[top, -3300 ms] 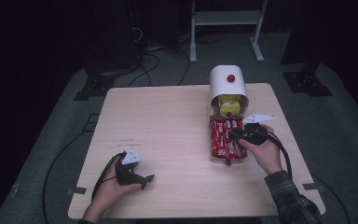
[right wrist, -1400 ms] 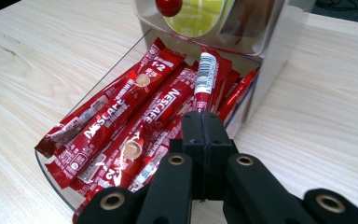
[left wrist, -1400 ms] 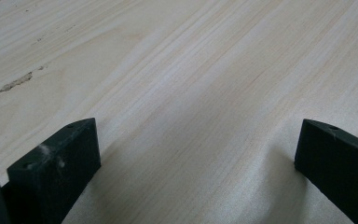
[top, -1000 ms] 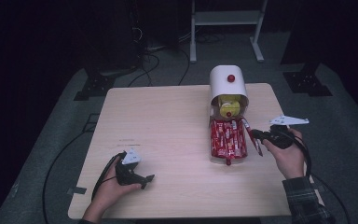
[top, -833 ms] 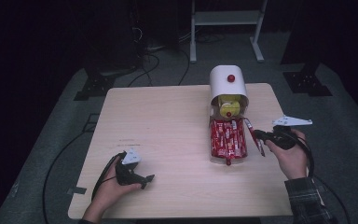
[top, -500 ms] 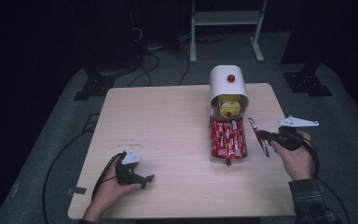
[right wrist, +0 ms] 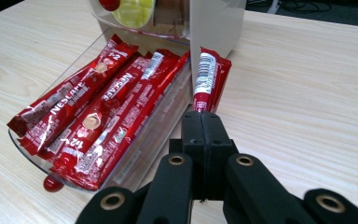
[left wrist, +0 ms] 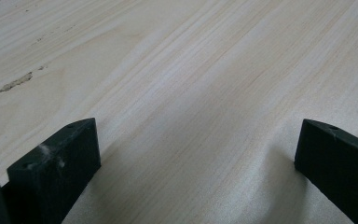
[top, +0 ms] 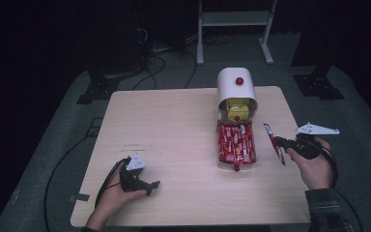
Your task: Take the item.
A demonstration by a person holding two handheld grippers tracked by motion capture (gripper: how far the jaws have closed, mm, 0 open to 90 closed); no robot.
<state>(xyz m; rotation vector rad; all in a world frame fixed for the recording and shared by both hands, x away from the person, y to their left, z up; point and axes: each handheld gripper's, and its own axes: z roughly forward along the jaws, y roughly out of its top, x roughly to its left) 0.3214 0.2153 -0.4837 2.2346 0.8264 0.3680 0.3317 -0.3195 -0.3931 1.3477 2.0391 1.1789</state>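
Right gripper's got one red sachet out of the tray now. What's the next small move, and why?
Probably carry it a little farther right and lower it onto bare table. The right gripper is shut on one red sachet, held clear of the tray, where the other sachets lie. The left gripper rests open, far off.

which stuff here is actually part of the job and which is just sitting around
In the job:
- right claw, shut on a red sachet
- clear tray holding more sachets
- white dispenser behind the tray

Just lying about:
- left claw, open, resting on the table
- white stand on the floor beyond the table
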